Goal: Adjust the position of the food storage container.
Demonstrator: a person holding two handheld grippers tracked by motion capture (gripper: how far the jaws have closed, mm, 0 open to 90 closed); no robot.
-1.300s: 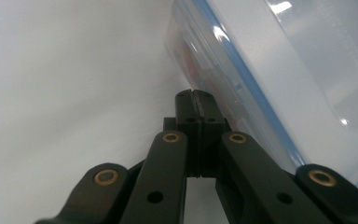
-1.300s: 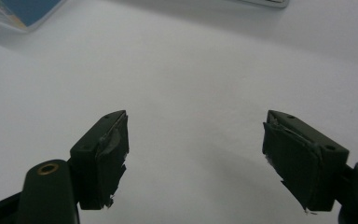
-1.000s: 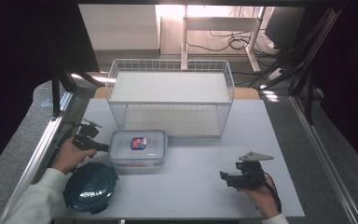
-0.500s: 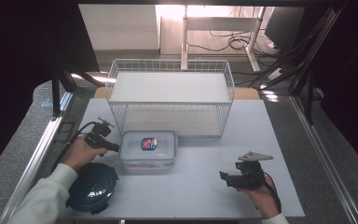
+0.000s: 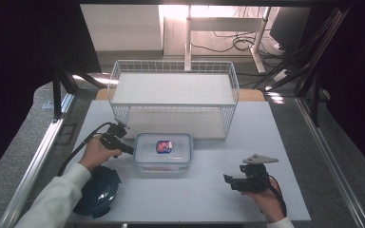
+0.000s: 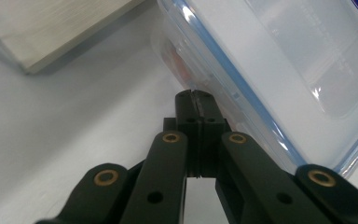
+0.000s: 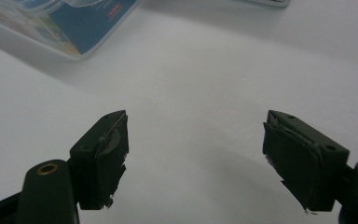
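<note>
A clear lidded food container [image 5: 163, 151] with a red and blue label sits on the white table [image 5: 209, 199], in front of the wire basket. My left gripper [image 5: 131, 150] is shut with nothing between its jaws. Its tips rest against the container's left side. In the left gripper view the closed tips [image 6: 193, 95] touch the container [image 6: 284, 70] just under its blue-edged lid. My right gripper [image 5: 228, 179] lies near the table's front right, open and empty. In the right gripper view its jaws [image 7: 196, 158] stand apart over bare table, with the container's corner [image 7: 51, 18] far off.
A white wire basket [image 5: 173, 63] stands across the back of the table, just behind the container. A dark blue round lid [image 5: 97, 190] lies at the front left, under the person's left forearm. Metal rails run along both table sides.
The left gripper has moved right along the table, and the container has slid right with it. The right gripper has stayed in place.
</note>
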